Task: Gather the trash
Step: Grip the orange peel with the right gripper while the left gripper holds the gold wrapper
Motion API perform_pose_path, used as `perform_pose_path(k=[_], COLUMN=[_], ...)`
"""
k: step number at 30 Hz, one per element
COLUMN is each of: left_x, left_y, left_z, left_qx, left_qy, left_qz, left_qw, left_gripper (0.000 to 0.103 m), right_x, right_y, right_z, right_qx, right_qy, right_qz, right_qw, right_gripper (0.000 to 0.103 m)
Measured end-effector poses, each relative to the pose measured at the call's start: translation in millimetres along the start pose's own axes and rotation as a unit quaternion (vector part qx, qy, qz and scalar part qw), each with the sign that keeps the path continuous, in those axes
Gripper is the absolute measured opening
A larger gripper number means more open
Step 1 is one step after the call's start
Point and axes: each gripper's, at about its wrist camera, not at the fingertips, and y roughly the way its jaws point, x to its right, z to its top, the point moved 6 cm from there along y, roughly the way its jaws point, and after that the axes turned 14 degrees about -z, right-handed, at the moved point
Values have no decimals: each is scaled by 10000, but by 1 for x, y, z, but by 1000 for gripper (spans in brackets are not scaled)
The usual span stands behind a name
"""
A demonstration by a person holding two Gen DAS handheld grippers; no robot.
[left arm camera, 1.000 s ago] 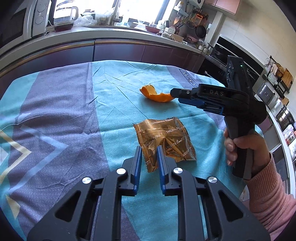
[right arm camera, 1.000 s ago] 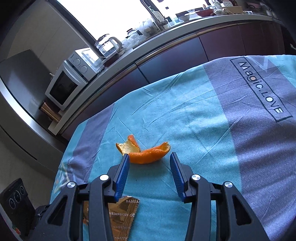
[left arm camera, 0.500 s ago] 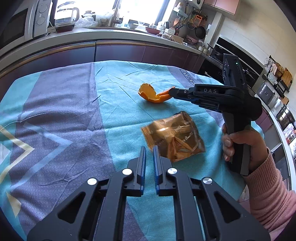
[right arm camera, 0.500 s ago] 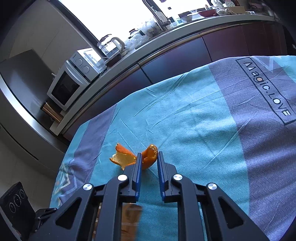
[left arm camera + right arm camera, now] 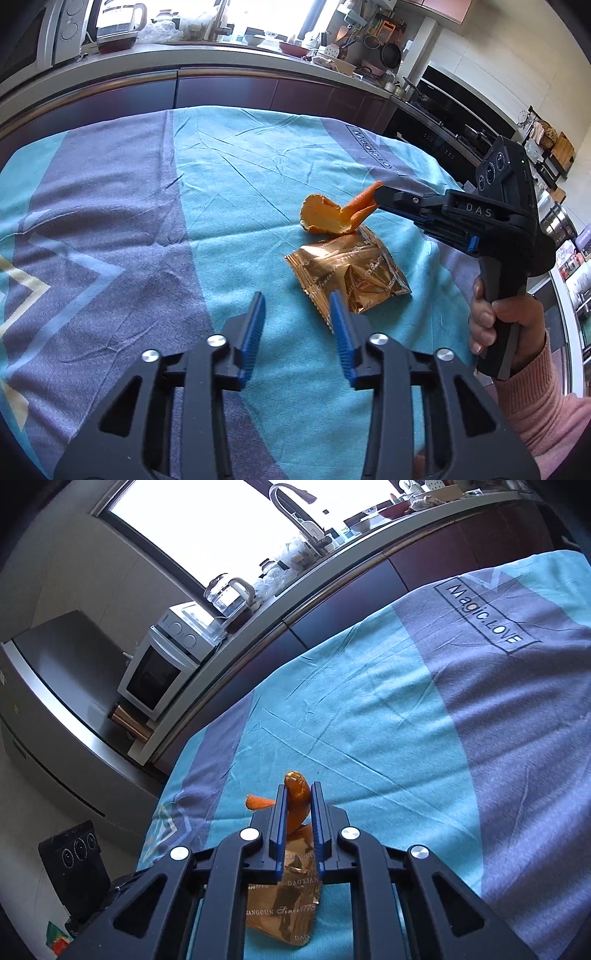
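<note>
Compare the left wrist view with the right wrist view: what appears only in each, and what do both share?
Only the left wrist view shows the open left gripper, the person's hand on the right gripper's handle, and the oven wall.

Only the right wrist view shows the fridge and the white microwave's front.

Both show the right gripper shut on the orange peel, the gold wrapper, the tablecloth and the kettle.

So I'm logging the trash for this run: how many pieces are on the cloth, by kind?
Orange peel: 1, held in the right tongs
Gold wrapper: 1, lying on the cloth
Total: 2
</note>
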Motion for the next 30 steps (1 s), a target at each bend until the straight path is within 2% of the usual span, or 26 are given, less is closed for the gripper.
perform_pose_path(k=[7, 12, 15, 16, 20, 23, 24, 26, 28, 30], left_x=[14, 16, 15, 14, 15, 22, 23, 22, 23, 24], left_y=[20, 27, 30, 31, 32, 32, 33, 37, 38, 39], left_z=[-7, -3, 0, 0, 0, 0, 0, -4, -3, -2], left_qx=[-290, -318, -296, -294, -224, -225, -260, -323, -277, -266], left_qy=[79, -36, -153, -187, -237, -212, -184, -318, -409, -359], left_qz=[-231, -343, -305, -275, -240, -402, -406, -495, -619, -577], left_qw=[9993, 9989, 9990, 9990, 9992, 9987, 9987, 9977, 9969, 9973], left_gripper=[45, 45, 37, 27, 18, 18, 19, 38, 42, 43], right_x=[-2, -7, -10, -10, -10, -10, -10, -10, -10, -12], right_y=[-5, -1, 1, 1, 1, 2, 1, 1, 1, 1], right_z=[-17, -29, -35, -36, -39, -41, -41, -42, -43, -44], right_qx=[-41, -177, -245, -264, -301, -337, -334, -338, -359, -373], right_qy=[-231, -428, -480, -485, -456, -422, -416, -409, -397, -418], right_qz=[-249, -307, -291, -286, -269, -231, -229, -213, -185, -166], right_qw=[9994, 9985, 9981, 9981, 9981, 9983, 9983, 9984, 9984, 9983], right_gripper=[11, 11, 11, 11, 11, 11, 11, 11, 11, 11])
